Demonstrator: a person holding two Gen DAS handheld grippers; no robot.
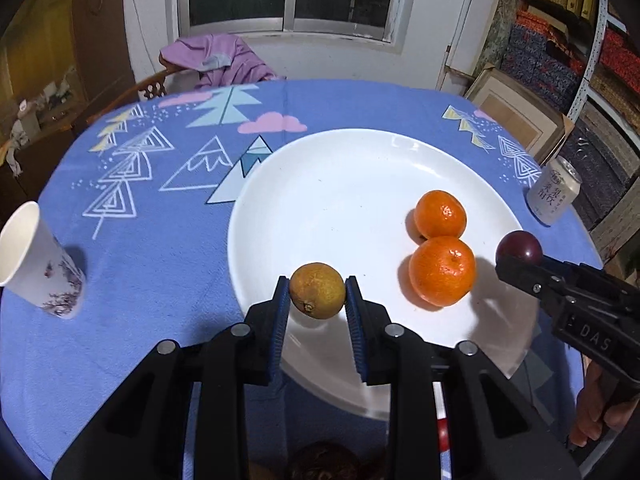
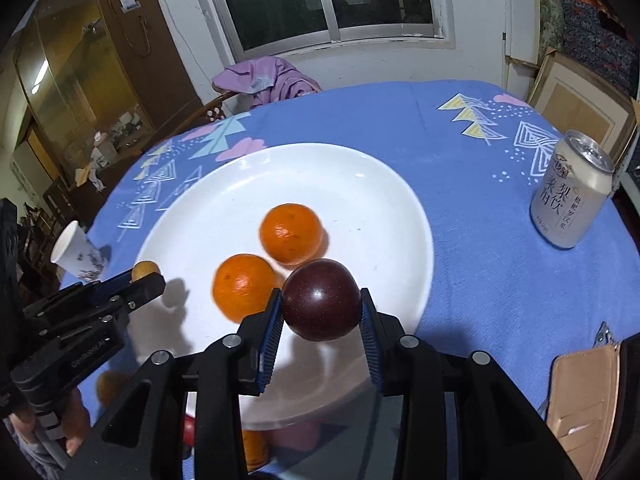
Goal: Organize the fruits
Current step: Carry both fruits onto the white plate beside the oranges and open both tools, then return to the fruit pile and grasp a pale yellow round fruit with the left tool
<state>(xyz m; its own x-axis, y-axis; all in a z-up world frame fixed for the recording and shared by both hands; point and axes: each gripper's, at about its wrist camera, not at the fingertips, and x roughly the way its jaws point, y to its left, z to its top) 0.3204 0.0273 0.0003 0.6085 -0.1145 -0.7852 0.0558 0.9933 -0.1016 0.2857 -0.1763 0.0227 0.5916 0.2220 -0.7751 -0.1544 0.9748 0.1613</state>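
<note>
A large white plate (image 1: 340,184) lies on the blue tablecloth and holds two orange mandarins (image 1: 442,270) (image 1: 439,214). My left gripper (image 1: 317,296) is shut on a small yellow-brown fruit (image 1: 317,295) and holds it over the plate's near left edge. My right gripper (image 2: 321,300) is shut on a dark purple round fruit (image 2: 321,300) above the plate's near side, close to the mandarins (image 2: 244,286) (image 2: 291,233). The right gripper also shows in the left wrist view (image 1: 520,252), at the plate's right rim. The left gripper shows in the right wrist view (image 2: 144,274).
A paper cup (image 1: 38,262) stands at the table's left. A drink can (image 1: 554,190) stands at the right. More fruit (image 2: 109,386) lies below the plate's near edge, partly hidden. A brown wallet-like thing (image 2: 584,392) lies at the near right. A chair with purple cloth (image 1: 218,58) stands behind.
</note>
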